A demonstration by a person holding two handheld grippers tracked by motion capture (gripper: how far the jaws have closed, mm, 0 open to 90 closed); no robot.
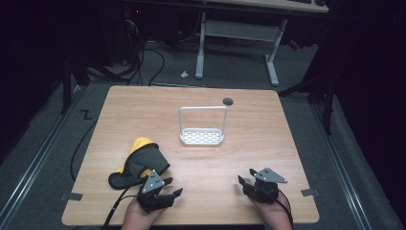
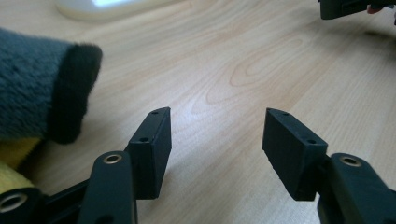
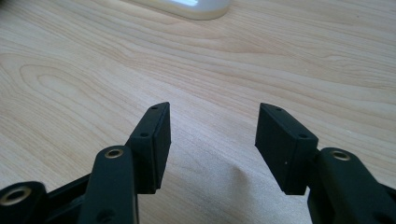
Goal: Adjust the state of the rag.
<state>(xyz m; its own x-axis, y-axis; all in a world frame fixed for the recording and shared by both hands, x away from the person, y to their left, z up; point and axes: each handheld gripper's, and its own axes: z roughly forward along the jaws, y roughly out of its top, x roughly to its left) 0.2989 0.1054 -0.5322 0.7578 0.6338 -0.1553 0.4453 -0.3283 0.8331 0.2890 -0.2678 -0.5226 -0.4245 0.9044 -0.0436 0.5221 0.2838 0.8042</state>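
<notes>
Wooden worktop (image 1: 268, 124) with 2 hand-held grippers near its front edge, both low over the wood. Left gripper (image 1: 168, 188) sits toward the front-left part, jaws spread apart with nothing between them; the left gripper view shows bare wood grain in the gap, left gripper (image 2: 217, 135) pads clear of everything. Just beside it, toward the left edge, lies a grey fleece slipper (image 1: 143, 162) with a black cuff and yellow lining (the nearest thing to either gripper). It rests on the worktop, not touching the jaws as far as can be told; in the left gripper view the slipper (image 2: 32, 88) is at the left, its black cuff close to the left jaw but apart from it. Right gripper (image 1: 246, 178) is toward the front-right part, jaws also spread wide and empty; the right gripper view shows the right gripper (image 3: 212, 135) over bare wood. A white rack (image 1: 202, 136) with an upright wire frame and a perforated base stands near the middle of the worktop, well apart from both grippers and from the slipper. A dark round hole (image 1: 228, 101) sits near the back edge. The 2 grippers are well apart from each other.
</notes>
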